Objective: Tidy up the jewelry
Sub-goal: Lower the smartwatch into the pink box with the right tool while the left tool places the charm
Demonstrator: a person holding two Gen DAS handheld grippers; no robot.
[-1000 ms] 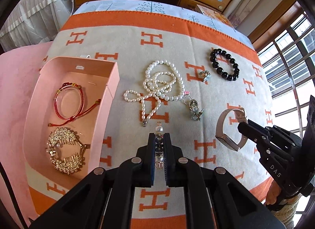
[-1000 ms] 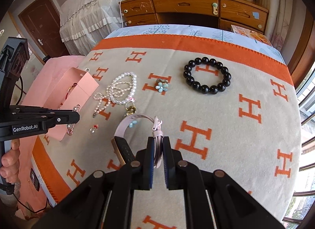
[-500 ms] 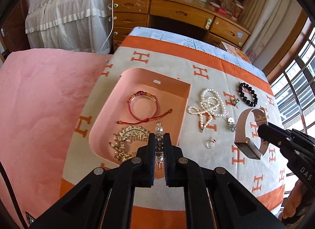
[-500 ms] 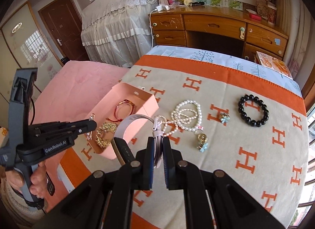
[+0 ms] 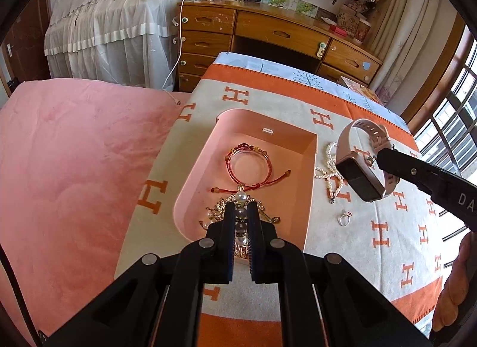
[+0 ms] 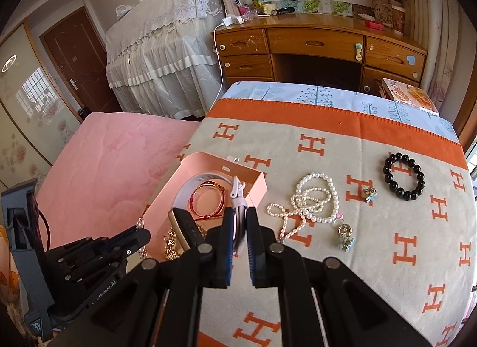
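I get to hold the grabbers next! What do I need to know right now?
Left gripper: shut on a pearl-and-bead drop earring, above the pink box.
Right gripper: shut on the strap of a rose-gold smartwatch, near the box.
Already boxed: red cord bracelet, gold ornament.
Still on the blanket: white pearl necklace, black bead bracelet, small silver ring, blue flower earring, charm cluster.

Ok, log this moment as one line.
left tool: shut on pearl charm | right tool: shut on watch | both over pink box
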